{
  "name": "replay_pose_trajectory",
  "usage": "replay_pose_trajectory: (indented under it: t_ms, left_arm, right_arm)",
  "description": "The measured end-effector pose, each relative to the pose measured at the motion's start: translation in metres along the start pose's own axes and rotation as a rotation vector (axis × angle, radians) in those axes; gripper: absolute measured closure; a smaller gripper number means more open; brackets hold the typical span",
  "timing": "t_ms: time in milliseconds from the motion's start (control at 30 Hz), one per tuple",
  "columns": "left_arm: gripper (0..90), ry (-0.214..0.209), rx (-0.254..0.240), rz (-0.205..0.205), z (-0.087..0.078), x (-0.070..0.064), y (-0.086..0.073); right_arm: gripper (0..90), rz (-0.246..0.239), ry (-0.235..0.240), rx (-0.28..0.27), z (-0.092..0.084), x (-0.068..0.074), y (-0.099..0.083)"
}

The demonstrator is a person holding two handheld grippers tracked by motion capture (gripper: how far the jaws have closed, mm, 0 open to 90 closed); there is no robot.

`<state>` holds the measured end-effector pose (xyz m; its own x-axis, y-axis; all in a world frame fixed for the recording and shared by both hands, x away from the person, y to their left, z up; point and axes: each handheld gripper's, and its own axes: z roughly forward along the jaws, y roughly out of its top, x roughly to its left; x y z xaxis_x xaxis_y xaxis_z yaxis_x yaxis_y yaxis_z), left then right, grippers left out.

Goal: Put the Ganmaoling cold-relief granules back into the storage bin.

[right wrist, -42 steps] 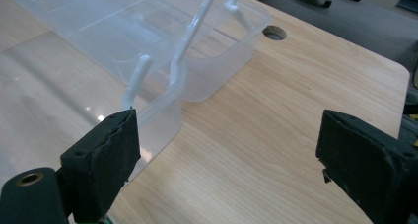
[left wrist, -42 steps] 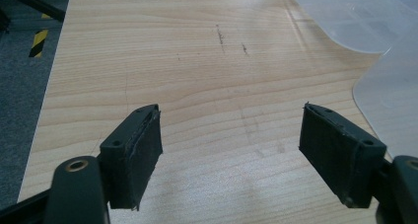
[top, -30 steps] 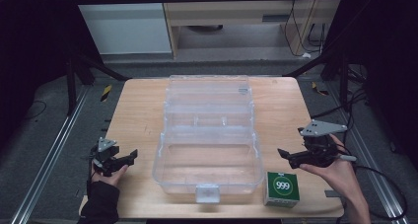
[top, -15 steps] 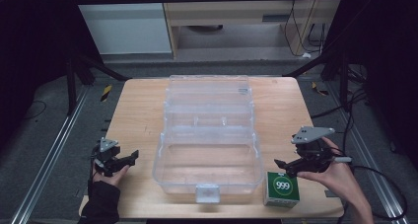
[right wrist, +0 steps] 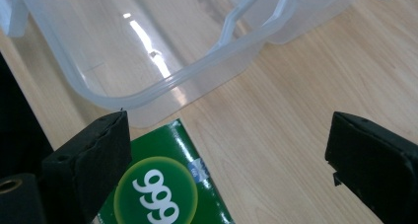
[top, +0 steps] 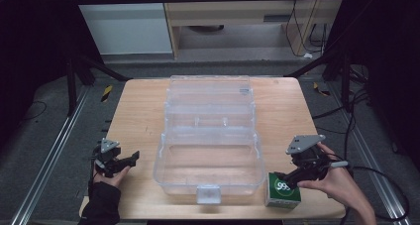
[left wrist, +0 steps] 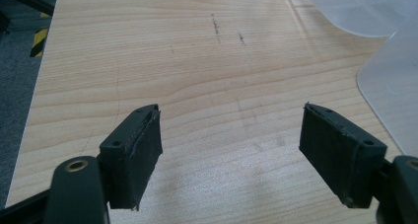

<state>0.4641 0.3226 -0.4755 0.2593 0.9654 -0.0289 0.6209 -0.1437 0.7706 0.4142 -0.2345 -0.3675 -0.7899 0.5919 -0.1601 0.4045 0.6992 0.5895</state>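
While both grippers gape empty, the right gripper (top: 285, 178) hovers above the upright green box (top: 282, 191).

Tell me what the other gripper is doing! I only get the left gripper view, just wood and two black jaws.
Observer: The right gripper hovers open, one jaw above a green box marked 999.
Operator: Where's that box?
Observer: At the near right corner of the table, beside a big clear plastic case.
Operator: Anything in the case?
Observer: No, it lies open and looks empty.
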Motion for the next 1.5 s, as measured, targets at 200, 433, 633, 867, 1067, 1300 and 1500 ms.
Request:
replay_pose_trajectory:
  t_ms: [200, 433, 633, 867, 1067, 1300, 1500]
  left_arm:
    - [23.4, 0.000, 0.000, 0.002, 0.000, 0.000, 0.000]
    - [23.3, 0.001, 0.001, 0.001, 0.000, 0.000, 0.000]
    - [23.4, 0.001, 0.001, 0.002, 0.000, 0.000, 0.000]
    - [23.4, 0.001, 0.000, 0.002, -0.001, 0.000, 0.000]
    - [23.4, 0.001, -0.001, 0.003, -0.001, 0.000, 0.000]
    - [23.3, 0.001, 0.000, 0.003, 0.000, 0.000, 0.000]
    - [23.4, 0.002, 0.000, 0.002, 0.000, 0.000, 0.000]
  right_arm:
    - [4.1, -0.022, 0.021, 0.024, 0.002, 0.006, -0.004]
    - [3.7, -0.069, 0.043, 0.065, 0.007, 0.013, -0.008]
    - [3.9, -0.106, 0.059, 0.080, 0.009, 0.018, -0.008]
    - [3.8, -0.129, 0.073, 0.101, 0.010, 0.022, -0.010]
    - [4.2, -0.134, 0.098, 0.109, 0.010, 0.024, -0.013]
    - [3.6, -0.134, 0.128, 0.146, 0.018, 0.024, -0.024]
    - [3.1, -0.156, 0.150, 0.161, 0.023, 0.026, -0.029]
